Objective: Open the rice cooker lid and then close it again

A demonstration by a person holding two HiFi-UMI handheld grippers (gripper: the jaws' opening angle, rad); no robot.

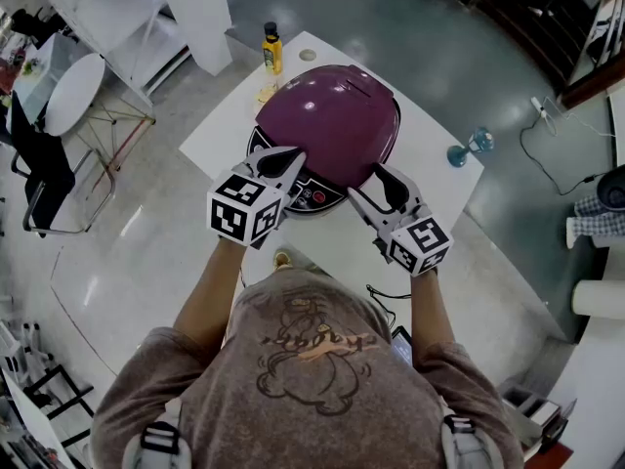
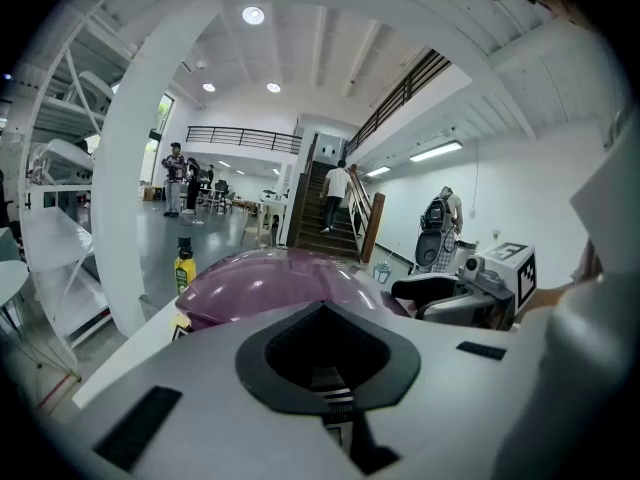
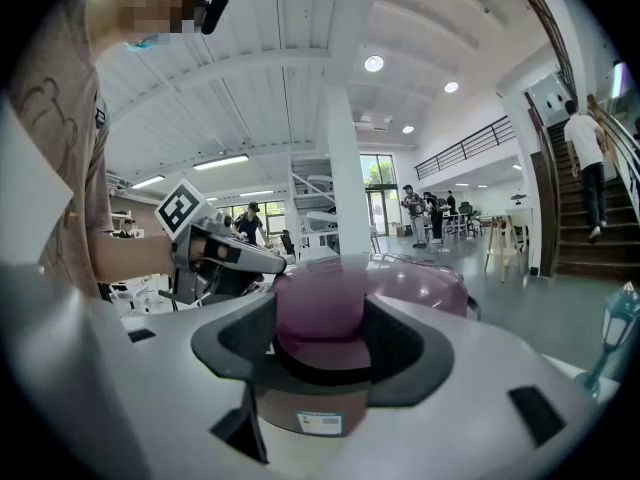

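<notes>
A purple rice cooker (image 1: 332, 120) stands on a white table (image 1: 430, 154) with its domed lid down. My left gripper (image 1: 281, 162) is at the cooker's front left rim. Its jaws are shut with nothing between them, and the lid (image 2: 260, 283) rises just beyond the left gripper (image 2: 325, 313). My right gripper (image 1: 383, 190) is at the cooker's front right side. In the right gripper view the right gripper (image 3: 325, 318) has its jaws apart on either side of the lid's purple edge (image 3: 322, 313). I see no pad pressing on it.
A yellow bottle (image 1: 272, 49) stands at the table's far left corner. A blue glass object (image 1: 469, 148) sits on the floor to the right. A white pillar (image 1: 200, 13), shelving and a round white table (image 1: 73, 91) are on the left. People walk in the hall behind.
</notes>
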